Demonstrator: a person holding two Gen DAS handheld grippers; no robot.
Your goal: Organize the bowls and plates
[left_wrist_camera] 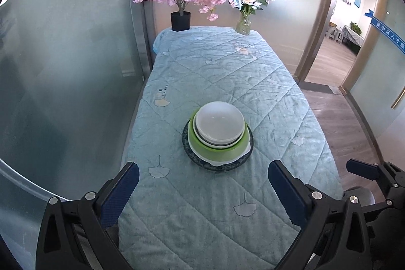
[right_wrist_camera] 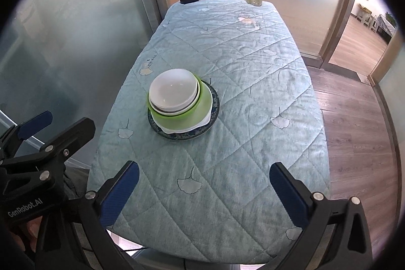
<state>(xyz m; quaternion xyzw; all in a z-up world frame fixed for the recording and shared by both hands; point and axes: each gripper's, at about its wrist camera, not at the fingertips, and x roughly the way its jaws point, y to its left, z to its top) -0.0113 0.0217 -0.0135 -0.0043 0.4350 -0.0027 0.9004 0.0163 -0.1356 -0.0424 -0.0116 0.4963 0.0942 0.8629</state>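
Bowls point(left_wrist_camera: 219, 125) nested on a dark plate point(left_wrist_camera: 195, 158) look rigid, slippery, breakable; grip rims. Both hand-held grippers, left point(left_wrist_camera: 203, 184) and right point(right_wrist_camera: 204, 184), gape empty.

Top bowl point(left_wrist_camera: 219, 122): white.
Large bowl point(left_wrist_camera: 222, 149): lime green.
Bottom plate point(left_wrist_camera: 200, 161): dark blue, patterned rim.
Counter cover point(left_wrist_camera: 202, 67): pale teal quilt, diamond stitching, ginkgo-leaf motifs.
Pot point(left_wrist_camera: 180, 21): black, pink blossoms.
Gripper pads point(left_wrist_camera: 119, 191): dark blue on black.
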